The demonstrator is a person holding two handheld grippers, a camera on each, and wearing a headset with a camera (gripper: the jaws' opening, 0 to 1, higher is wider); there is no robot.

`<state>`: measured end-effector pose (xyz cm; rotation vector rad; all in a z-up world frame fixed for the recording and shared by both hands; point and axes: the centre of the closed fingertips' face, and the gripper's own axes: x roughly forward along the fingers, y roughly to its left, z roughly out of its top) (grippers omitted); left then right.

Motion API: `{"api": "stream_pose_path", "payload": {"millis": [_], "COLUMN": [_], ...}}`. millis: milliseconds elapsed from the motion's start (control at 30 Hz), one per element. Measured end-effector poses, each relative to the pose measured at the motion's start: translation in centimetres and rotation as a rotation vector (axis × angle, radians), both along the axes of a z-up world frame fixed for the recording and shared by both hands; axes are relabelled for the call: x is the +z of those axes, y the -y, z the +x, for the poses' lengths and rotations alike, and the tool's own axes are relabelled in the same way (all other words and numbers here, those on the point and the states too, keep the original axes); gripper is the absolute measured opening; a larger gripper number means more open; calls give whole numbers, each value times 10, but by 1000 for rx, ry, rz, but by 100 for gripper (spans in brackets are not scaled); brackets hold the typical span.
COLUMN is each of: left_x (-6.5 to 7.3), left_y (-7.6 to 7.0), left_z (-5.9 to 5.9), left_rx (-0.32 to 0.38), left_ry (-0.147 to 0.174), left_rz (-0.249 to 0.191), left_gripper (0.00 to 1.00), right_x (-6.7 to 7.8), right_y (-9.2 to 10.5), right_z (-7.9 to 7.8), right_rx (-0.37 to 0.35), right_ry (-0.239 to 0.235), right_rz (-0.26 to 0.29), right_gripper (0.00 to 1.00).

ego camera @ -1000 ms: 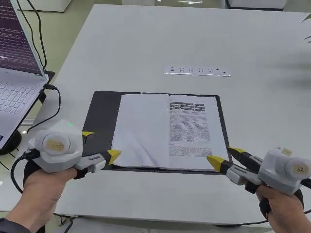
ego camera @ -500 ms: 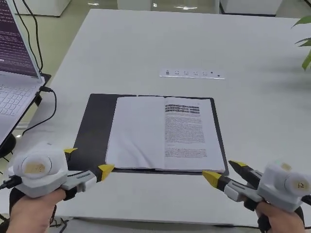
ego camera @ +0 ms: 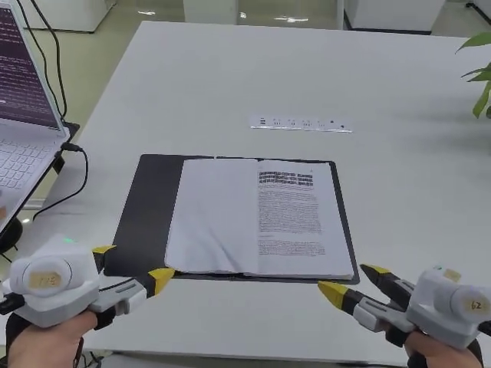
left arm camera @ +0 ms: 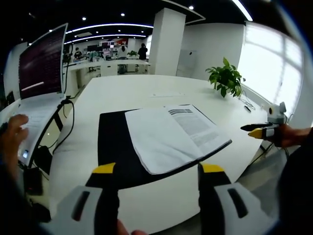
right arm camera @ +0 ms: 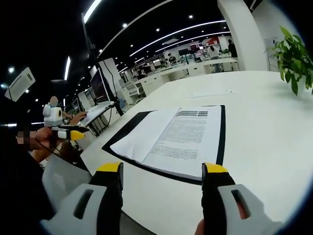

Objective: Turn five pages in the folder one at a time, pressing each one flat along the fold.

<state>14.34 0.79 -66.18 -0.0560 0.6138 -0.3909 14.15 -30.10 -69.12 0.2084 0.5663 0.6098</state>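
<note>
A black folder (ego camera: 146, 215) lies open on the white table, with a blank page (ego camera: 213, 215) on its left and a printed page (ego camera: 295, 222) on its right. In the left gripper view the folder (left arm camera: 115, 142) lies ahead; in the right gripper view the printed page (right arm camera: 188, 134) faces me. My left gripper (ego camera: 132, 264) hovers open off the folder's near left corner, apart from it. Off the near right corner my right gripper (ego camera: 354, 282) stands open too. Nothing sits between either pair of yellow-tipped fingers.
An open laptop (ego camera: 23, 115) with cables stands at the left edge of the table. A white power strip (ego camera: 301, 123) lies beyond the folder. Plant leaves (ego camera: 479, 69) reach in at the far right. Bare table (ego camera: 253, 322) lies between the grippers.
Both grippers have drawn back toward the near table edge, away from the folder's corners, staying open. The view has shifted slightly. The pages lie as before.
</note>
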Motion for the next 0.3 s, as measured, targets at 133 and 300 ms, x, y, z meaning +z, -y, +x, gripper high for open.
{"api": "stream_pose_path", "payload": {"millis": [133, 300], "left_x": [2, 1], "left_y": [0, -1], "left_z": [0, 2], "left_rx": [6, 9], "left_ry": [1, -2], "left_rz": [-2, -6], "left_gripper": [65, 65], "right_x": [0, 1], "right_y": [5, 10], "right_z": [1, 3], "right_rx": [-23, -41], "right_ry": [-6, -6], "right_rz": [16, 24], "right_gripper": [64, 63]}}
